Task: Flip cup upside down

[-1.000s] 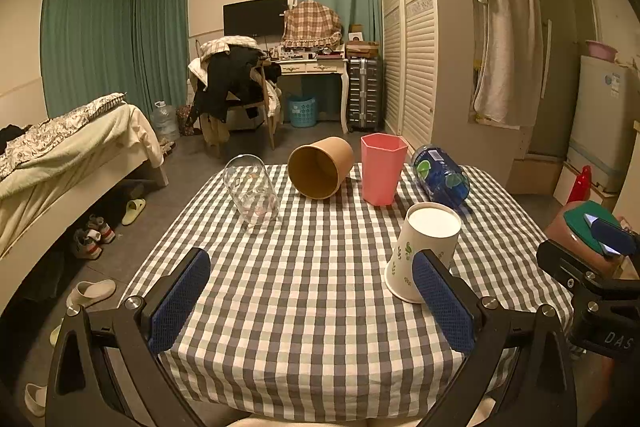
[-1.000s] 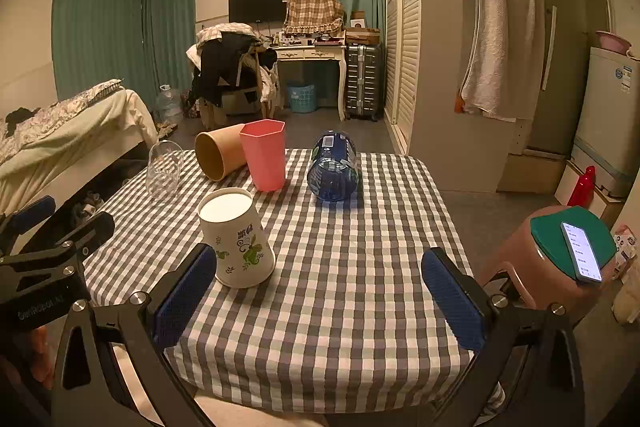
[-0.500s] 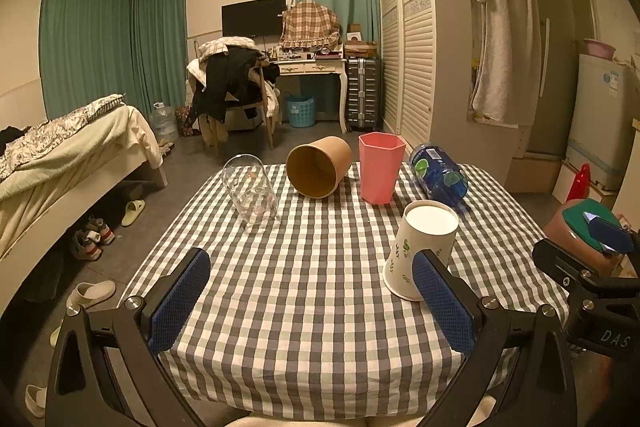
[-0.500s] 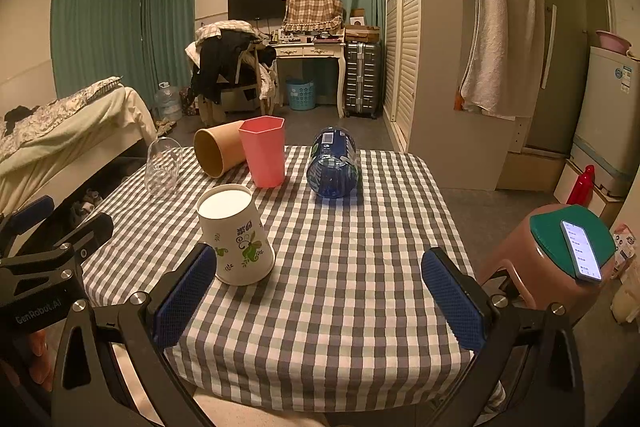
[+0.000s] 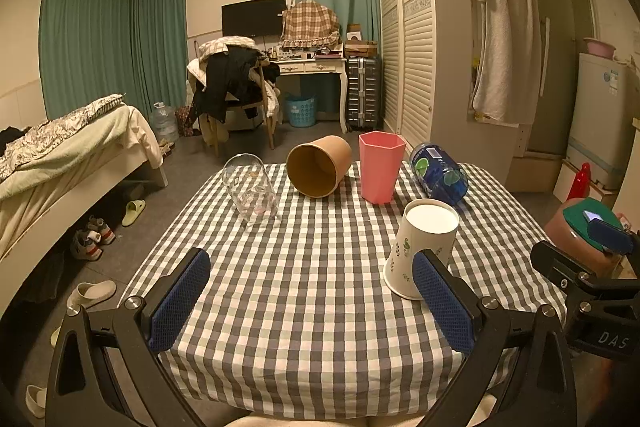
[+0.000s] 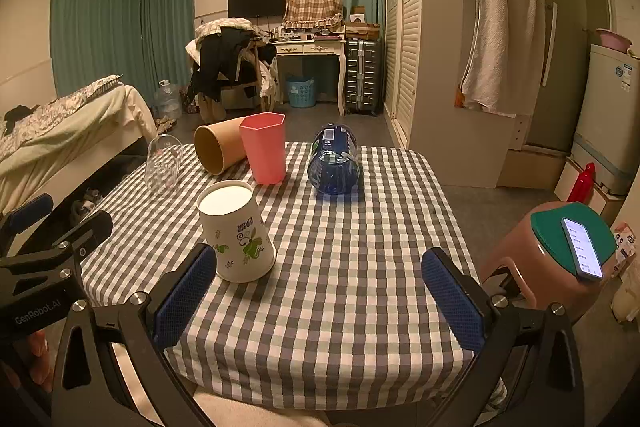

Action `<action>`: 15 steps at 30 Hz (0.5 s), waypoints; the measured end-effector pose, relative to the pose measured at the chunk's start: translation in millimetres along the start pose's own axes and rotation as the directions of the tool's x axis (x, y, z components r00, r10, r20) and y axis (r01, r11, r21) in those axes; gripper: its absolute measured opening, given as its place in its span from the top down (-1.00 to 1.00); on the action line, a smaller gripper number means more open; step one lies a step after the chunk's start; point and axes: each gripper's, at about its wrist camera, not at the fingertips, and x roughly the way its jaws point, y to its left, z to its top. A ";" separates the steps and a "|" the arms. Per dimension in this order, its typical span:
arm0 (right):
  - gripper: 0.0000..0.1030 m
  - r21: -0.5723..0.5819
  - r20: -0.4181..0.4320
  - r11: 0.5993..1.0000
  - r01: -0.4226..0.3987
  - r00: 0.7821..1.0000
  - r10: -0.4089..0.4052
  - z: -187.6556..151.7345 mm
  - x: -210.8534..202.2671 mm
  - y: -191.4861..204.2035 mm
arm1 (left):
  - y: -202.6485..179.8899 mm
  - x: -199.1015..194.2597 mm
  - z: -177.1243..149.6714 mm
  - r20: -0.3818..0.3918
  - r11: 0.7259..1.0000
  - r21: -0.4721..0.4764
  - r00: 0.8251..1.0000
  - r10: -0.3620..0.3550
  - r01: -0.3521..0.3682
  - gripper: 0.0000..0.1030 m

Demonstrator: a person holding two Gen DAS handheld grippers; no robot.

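Both grippers are hovering wide open and empty over the near edge of the checkered table [image 5: 304, 307].

Left gripper [image 5: 312, 301] is holding its blue pads [image 5: 180, 299] spread apart, with the floral paper cup [image 5: 420, 247] sitting upside down on the cloth just beyond the right-hand pad; right gripper [image 6: 320, 295] is doing the same, the cup [image 6: 236, 231] standing just past its left-hand pad. Farther back a clear glass [image 5: 250, 189], a brown paper cup [image 5: 318, 171] and a blue bottle [image 5: 438, 173] are lying on their sides, while a pink cup [image 5: 380, 167] is standing upright between the brown cup and the bottle.
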 end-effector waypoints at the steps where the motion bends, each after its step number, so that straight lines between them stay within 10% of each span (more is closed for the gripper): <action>1: -0.99 0.000 0.000 1.000 0.000 1.000 0.000 0.1 0.0 0.0 | 0.0 -0.2 -0.1 0.001 1.000 -0.001 1.000 0.000 0.000 -1.00; 15: -0.99 -0.002 0.000 1.000 0.000 1.000 0.000 0.1 0.0 1.0 | 0.1 -0.1 1.9 0.002 1.000 0.003 1.000 -0.002 0.002 -1.00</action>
